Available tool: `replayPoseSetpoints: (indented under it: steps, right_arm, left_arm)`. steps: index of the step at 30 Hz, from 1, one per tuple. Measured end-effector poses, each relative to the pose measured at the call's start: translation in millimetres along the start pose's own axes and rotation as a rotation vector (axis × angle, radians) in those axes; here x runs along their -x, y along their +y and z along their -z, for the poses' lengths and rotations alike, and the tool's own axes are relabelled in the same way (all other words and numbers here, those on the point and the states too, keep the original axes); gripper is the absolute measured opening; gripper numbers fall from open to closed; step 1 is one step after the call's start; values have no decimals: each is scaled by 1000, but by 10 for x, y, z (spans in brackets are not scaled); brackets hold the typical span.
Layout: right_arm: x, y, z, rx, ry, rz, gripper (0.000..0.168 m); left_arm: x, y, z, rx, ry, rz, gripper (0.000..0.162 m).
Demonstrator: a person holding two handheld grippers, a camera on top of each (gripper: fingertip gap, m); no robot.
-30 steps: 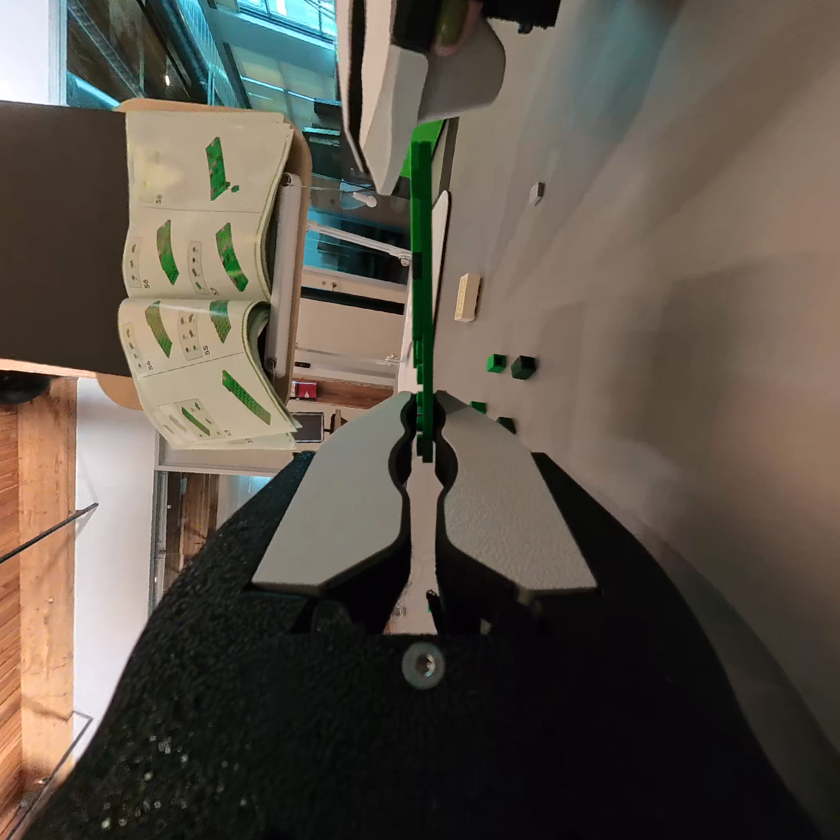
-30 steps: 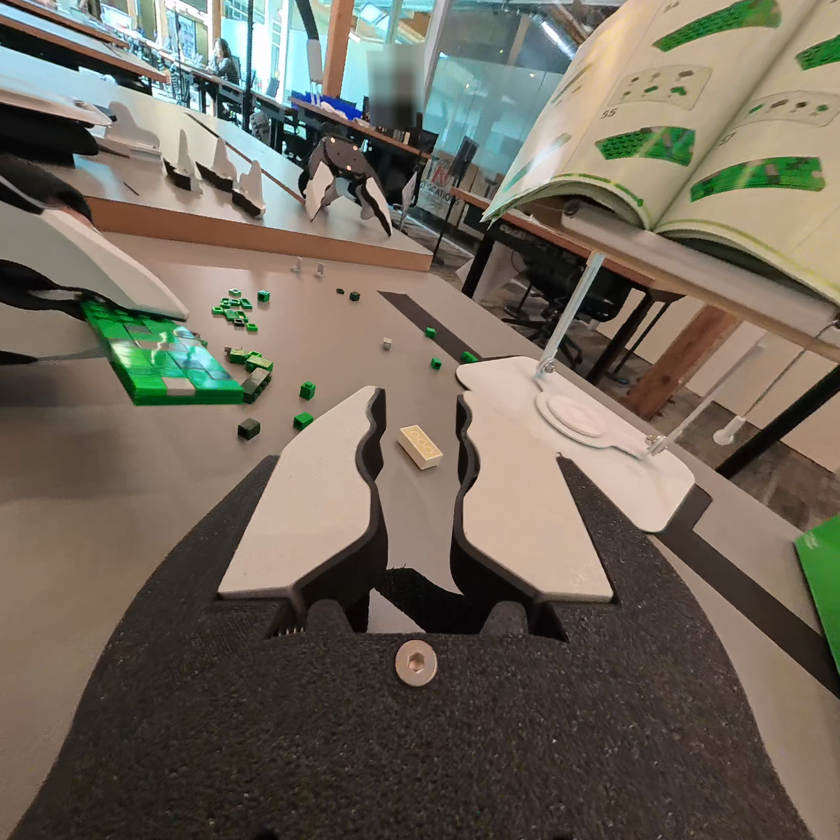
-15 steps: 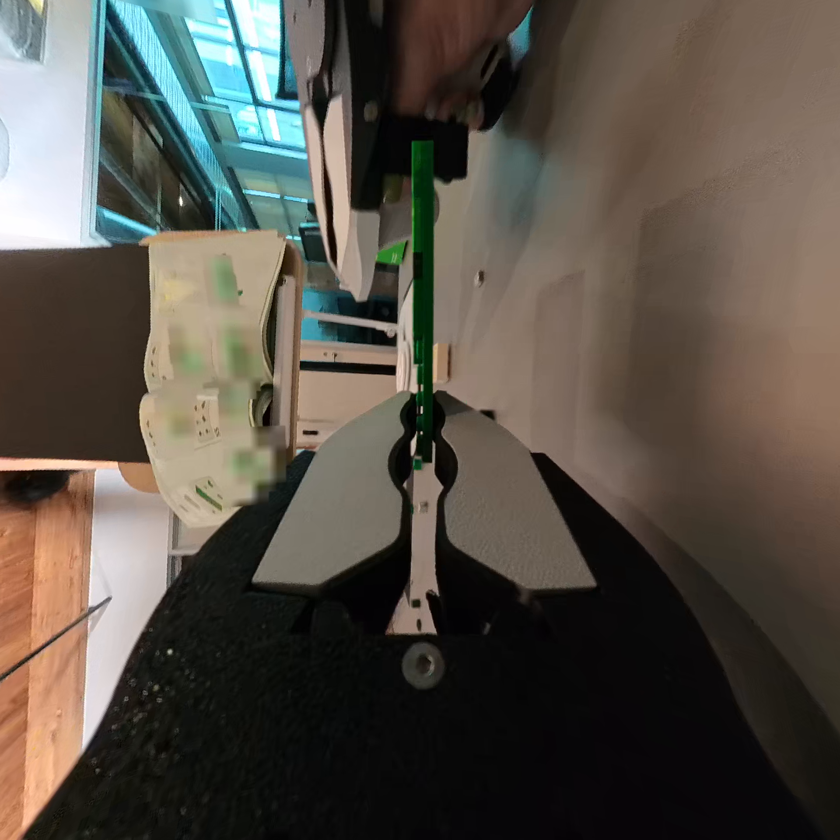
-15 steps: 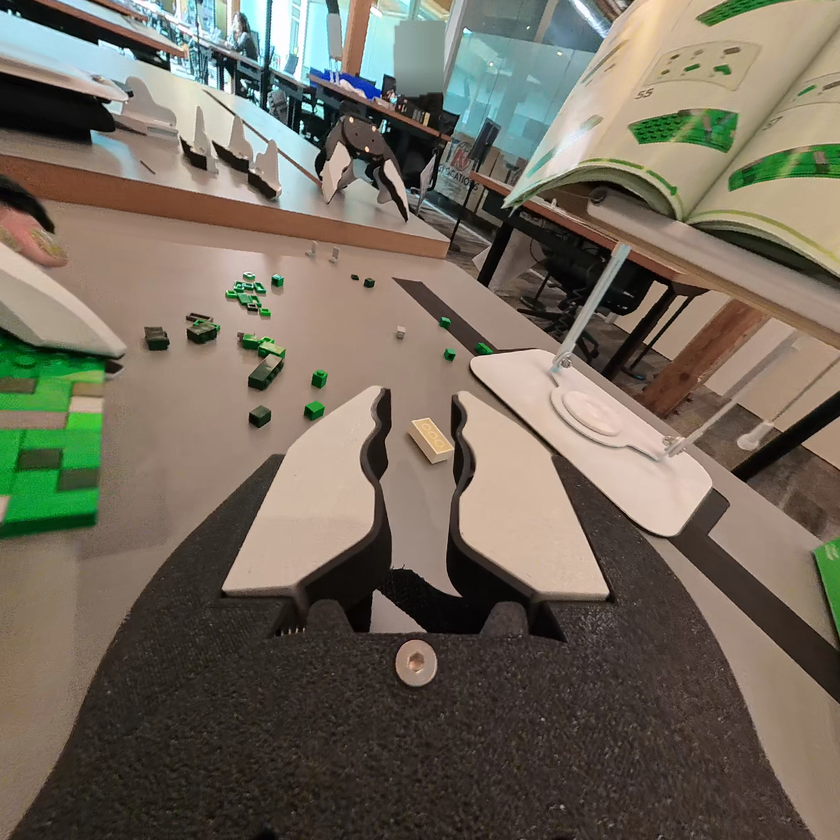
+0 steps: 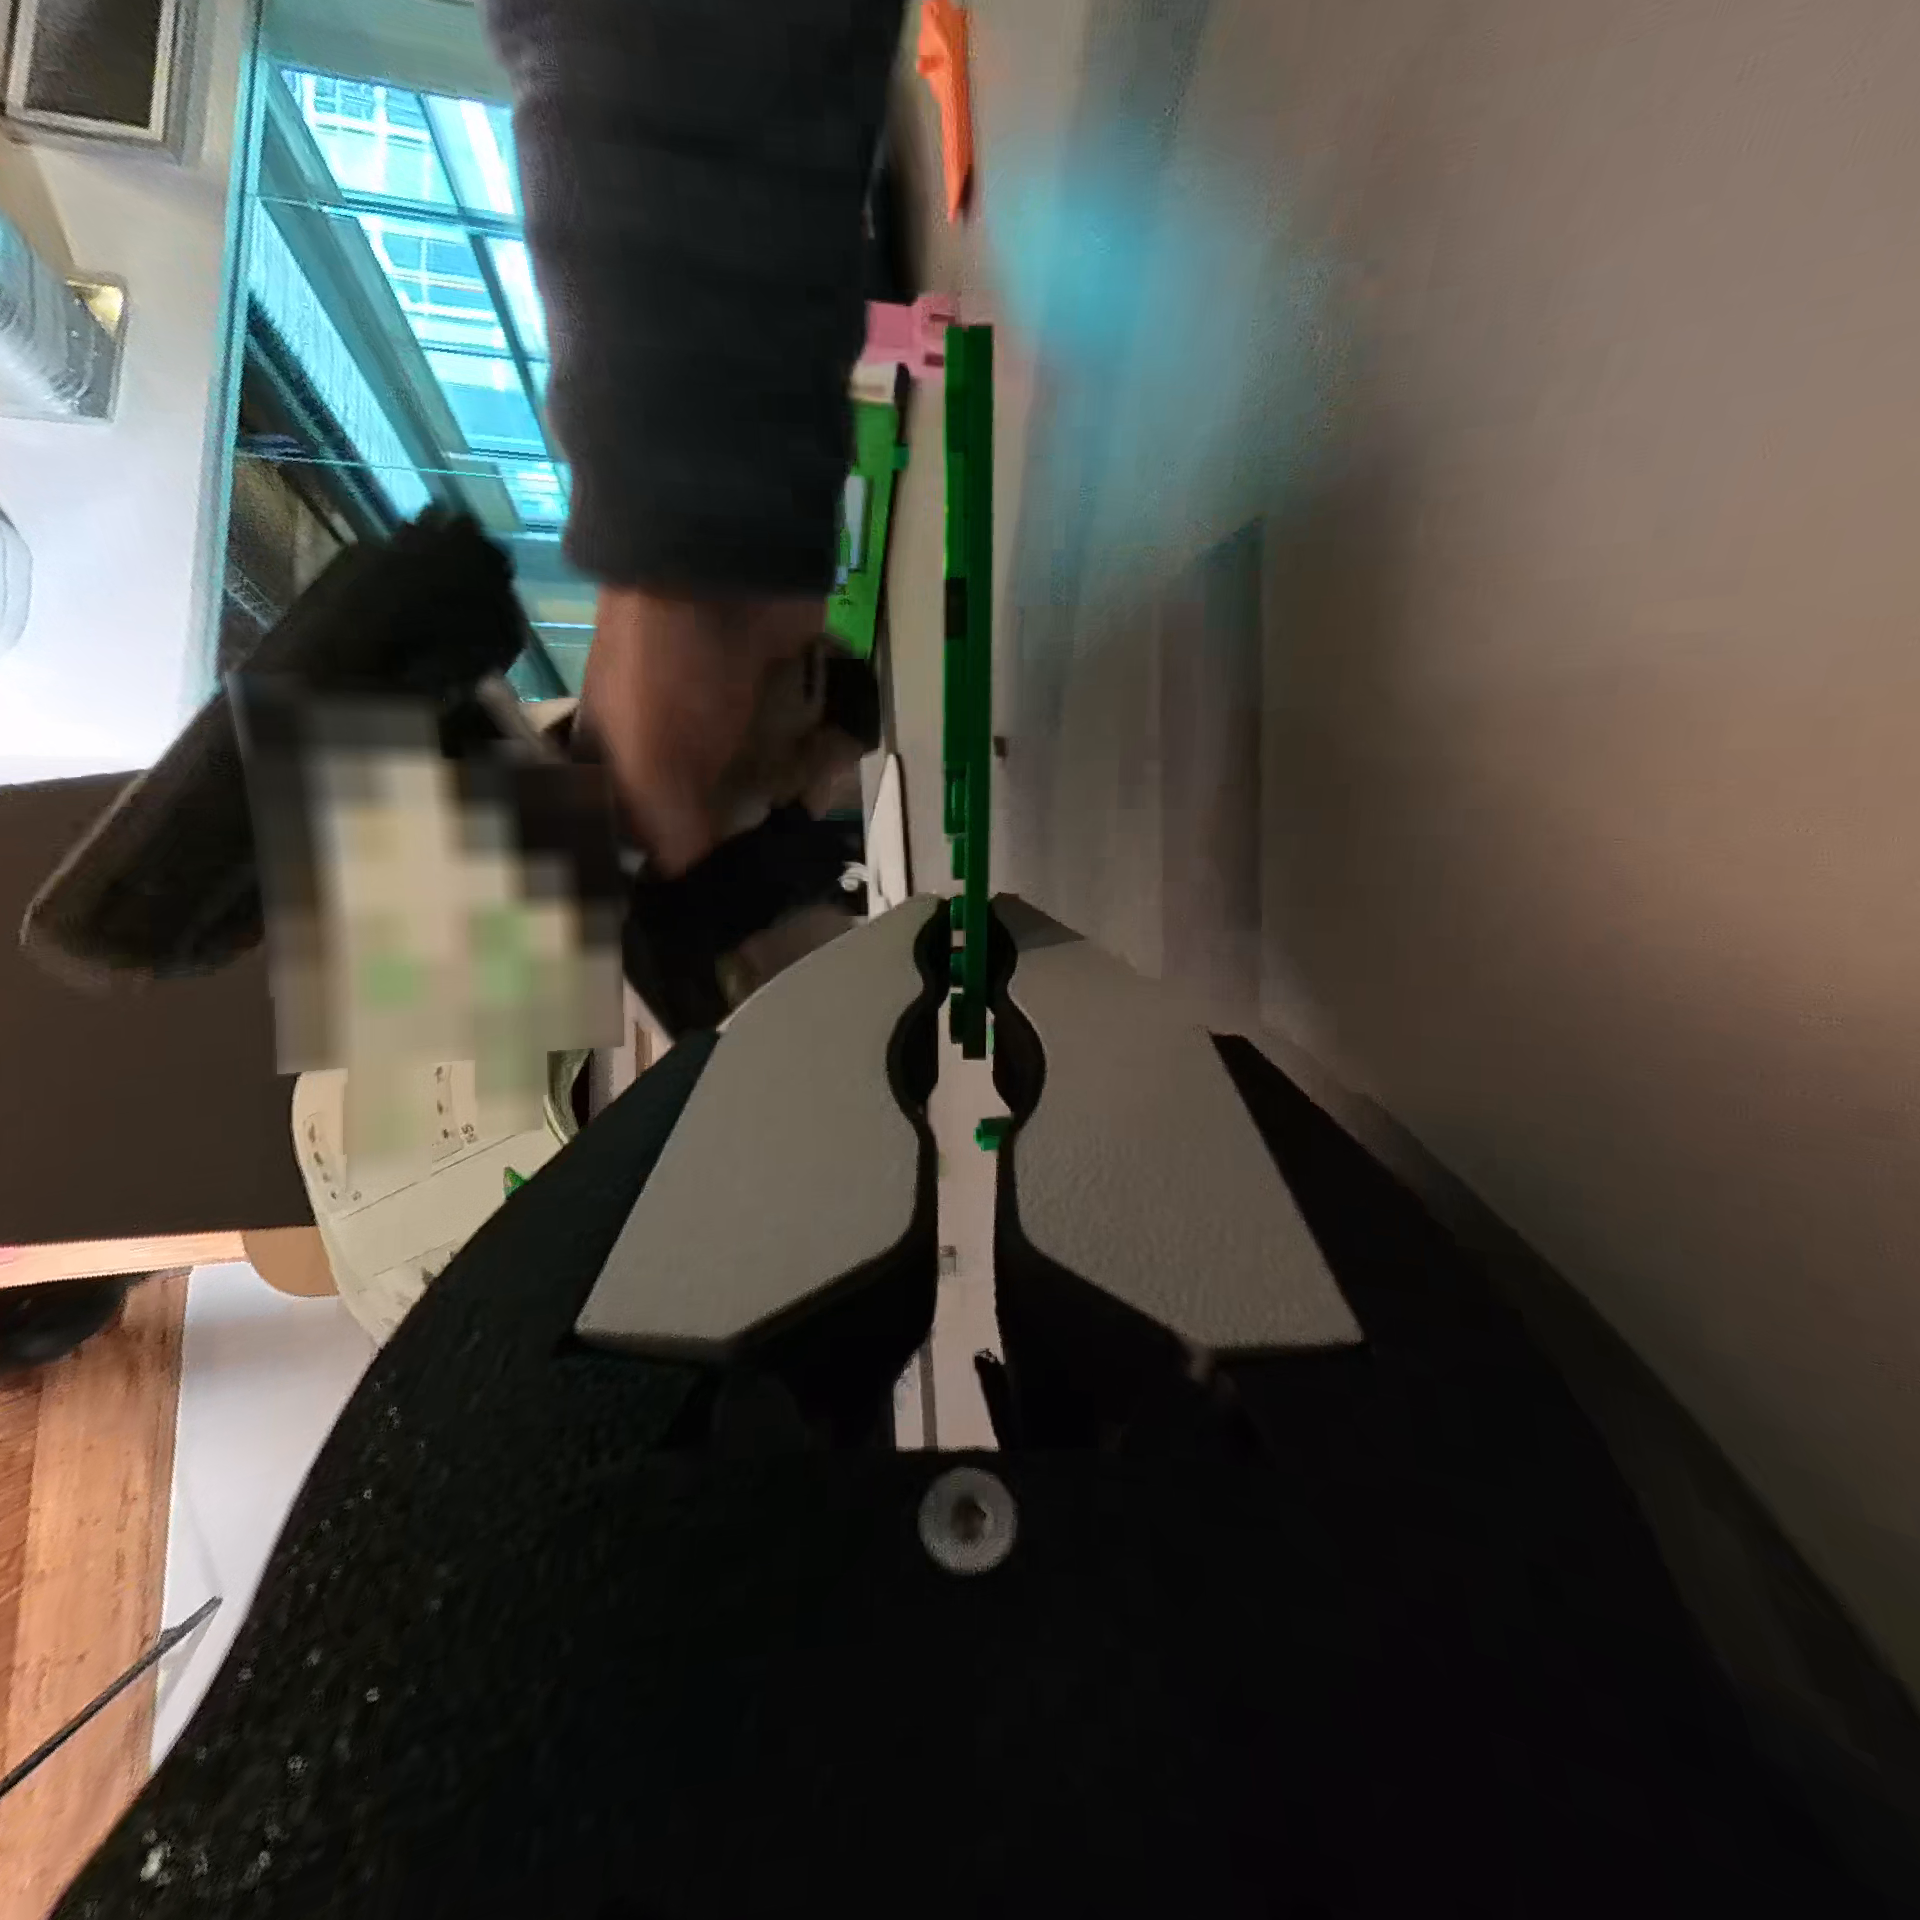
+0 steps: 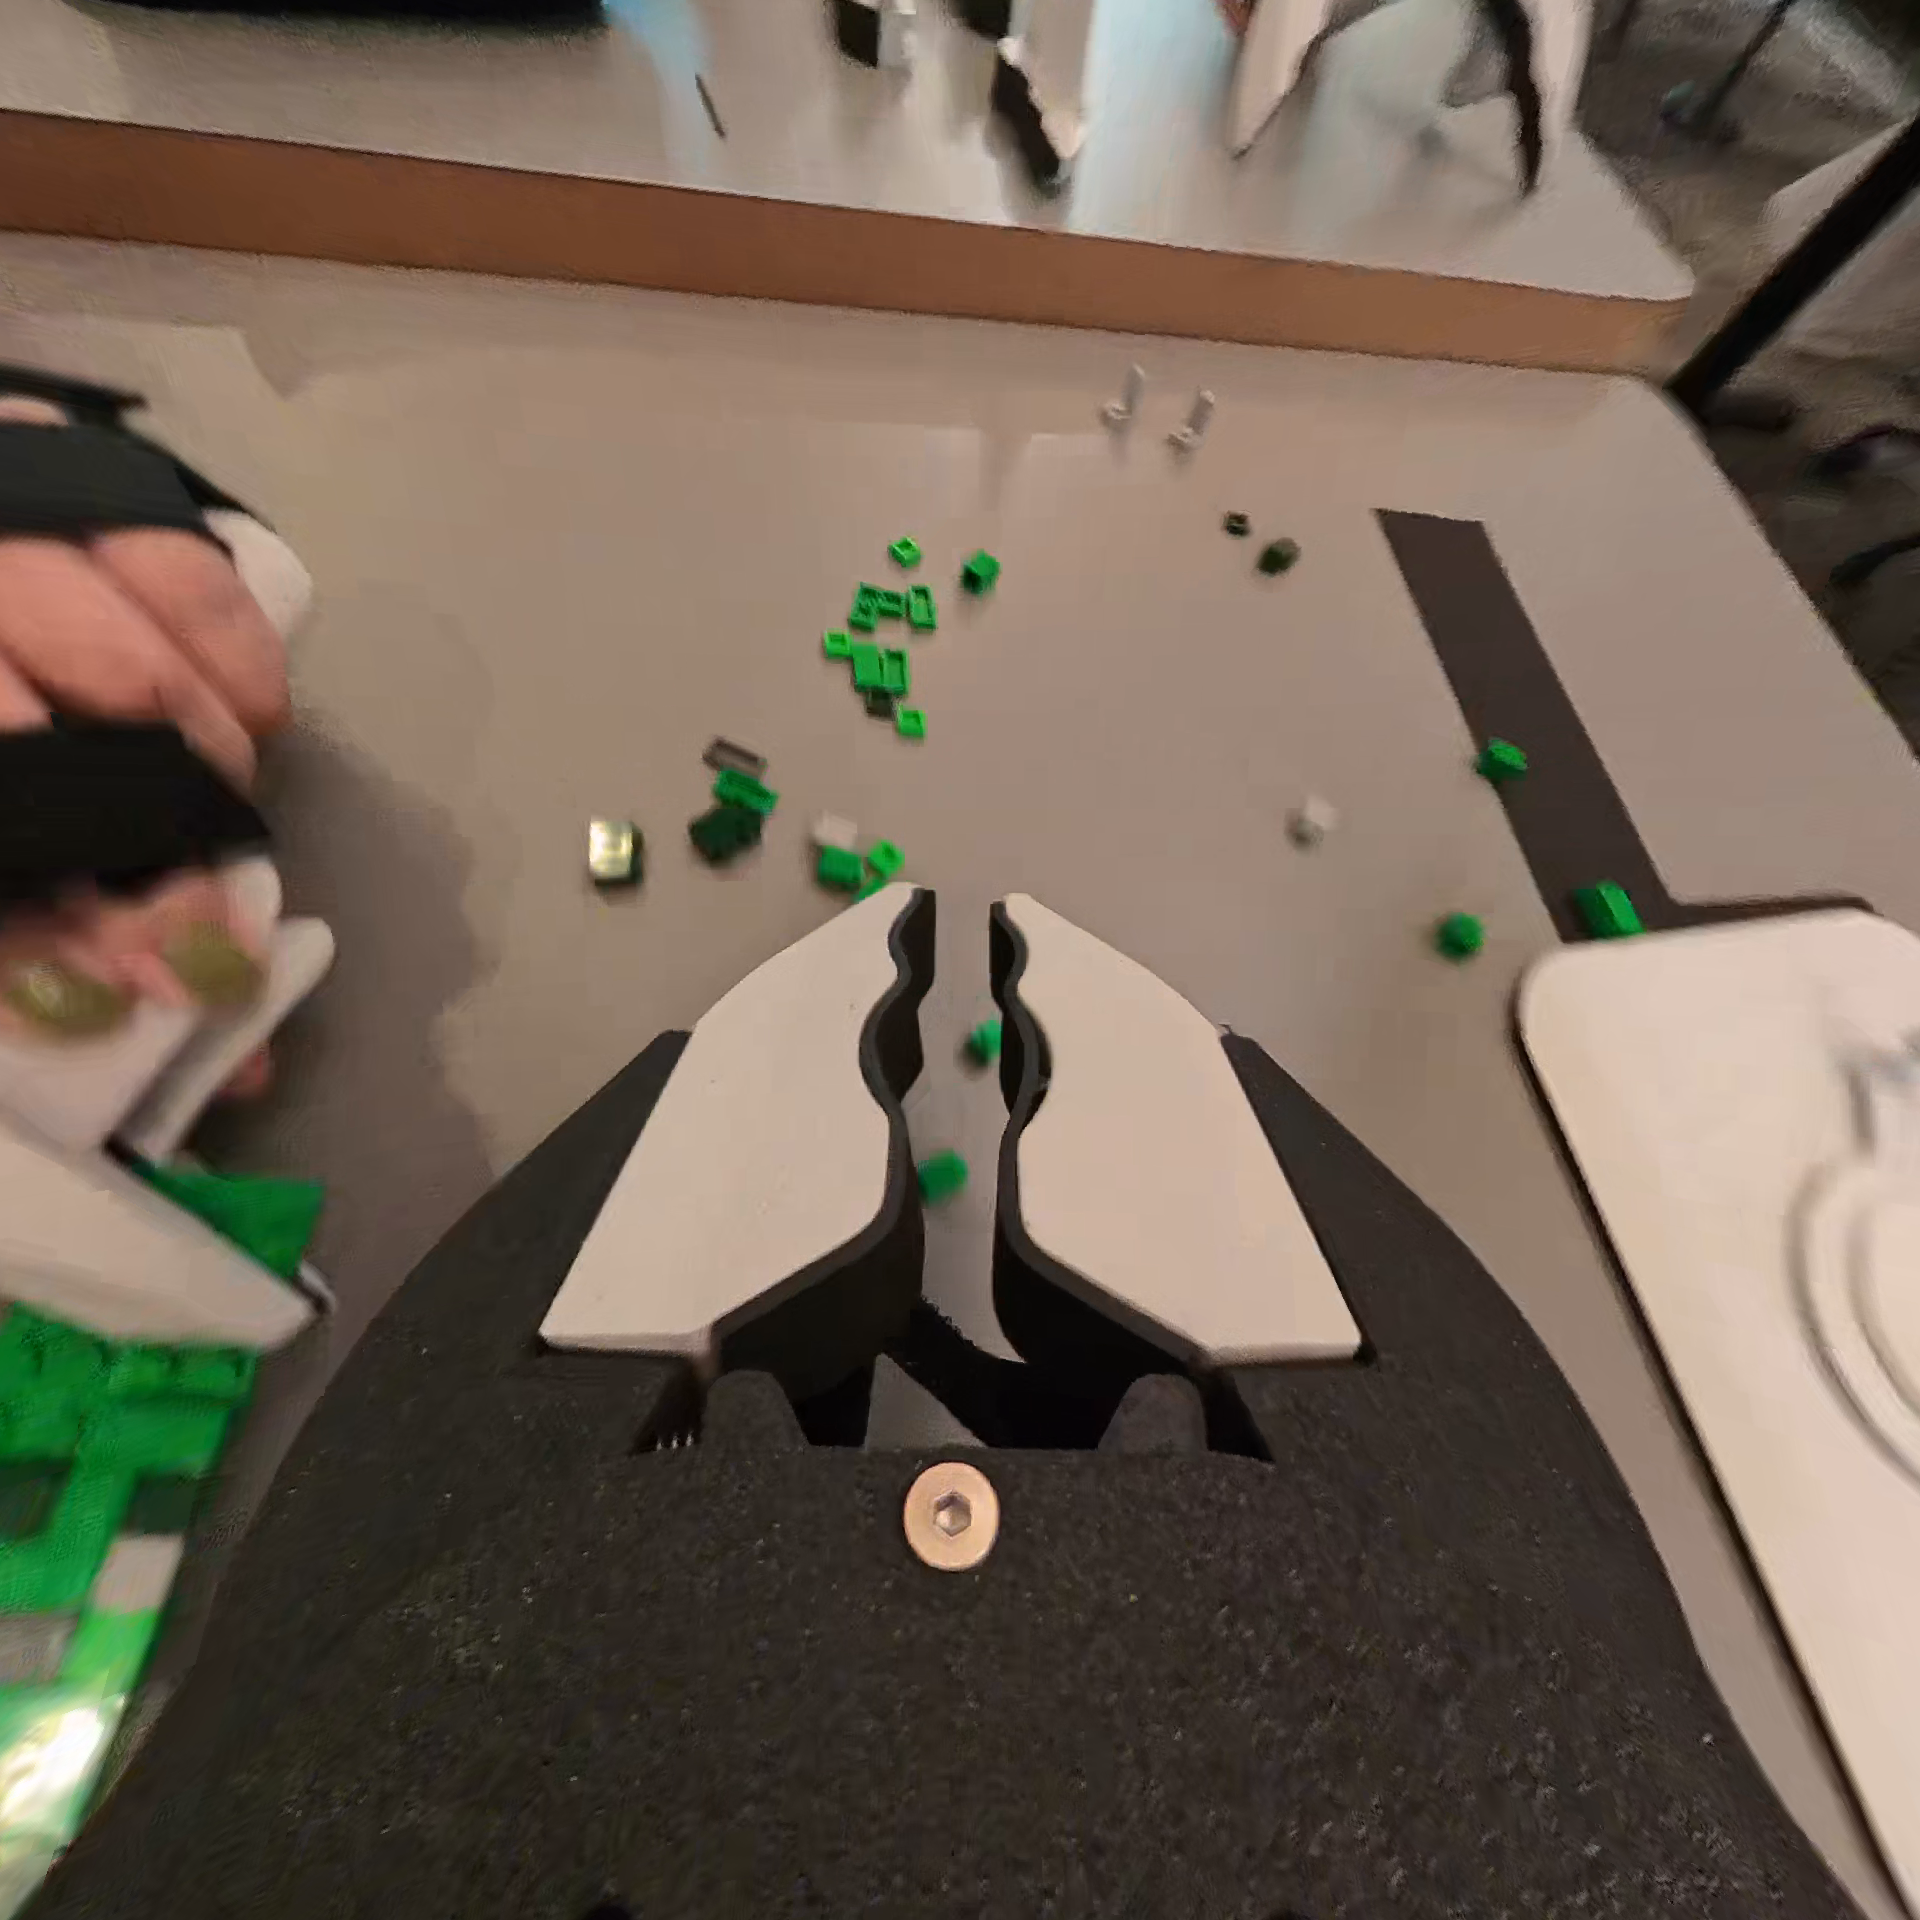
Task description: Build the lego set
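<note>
My left gripper is shut on the edge of a flat green lego plate, seen edge-on and held above the grey table. The same plate, with grey and dark tiles on it, shows at the lower left of the right wrist view, with the left gripper's fingers on it. My right gripper is open by a small gap and empty, tilted down over the table. Loose green pieces lie scattered beyond its tips, and two small green pieces show between its fingers.
A white stand base lies at the right, next to a black strip. A shiny grey piece and a white piece lie among the green ones. A person's hand holds the left gripper. Other grippers stand on the far table.
My right gripper has tipped downward and swung left, from over the cream brick to over the scattered green pieces. My left gripper has kept hold of the plate while turning; the booklet has slid down its view.
</note>
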State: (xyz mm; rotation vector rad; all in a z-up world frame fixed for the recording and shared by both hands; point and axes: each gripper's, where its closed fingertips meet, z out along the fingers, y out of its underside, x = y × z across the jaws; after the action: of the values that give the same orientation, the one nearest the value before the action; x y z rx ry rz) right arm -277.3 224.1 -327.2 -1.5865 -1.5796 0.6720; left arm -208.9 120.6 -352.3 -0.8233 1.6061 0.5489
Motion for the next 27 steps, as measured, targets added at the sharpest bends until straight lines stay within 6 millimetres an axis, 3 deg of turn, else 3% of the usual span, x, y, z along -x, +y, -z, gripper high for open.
replayPoseSetpoints:
  steps: [4, 9, 11, 15, 27]
  right_arm:
    - [148, -273, -550, 171, -207, -19, 13]
    - [256, -220, -958, 334, -295, 125, 9]
    - [380, -156, -1005, 380, -361, 161, 9]
    - [405, -31, -1065, 453, -344, 259, 8]
    - [302, -30, -1155, 490, -335, 258, 15]
  left_arm:
    - [16, 145, 26, 32, -5, 24, 4]
    - [-5, 205, 37, 49, 5, 20, 4]
    - [-4, 219, 36, 53, 7, 26, 4]
    - [-14, 229, 31, 59, 13, 22, 4]
    - [-32, 250, 20, 72, 28, 26, 4]
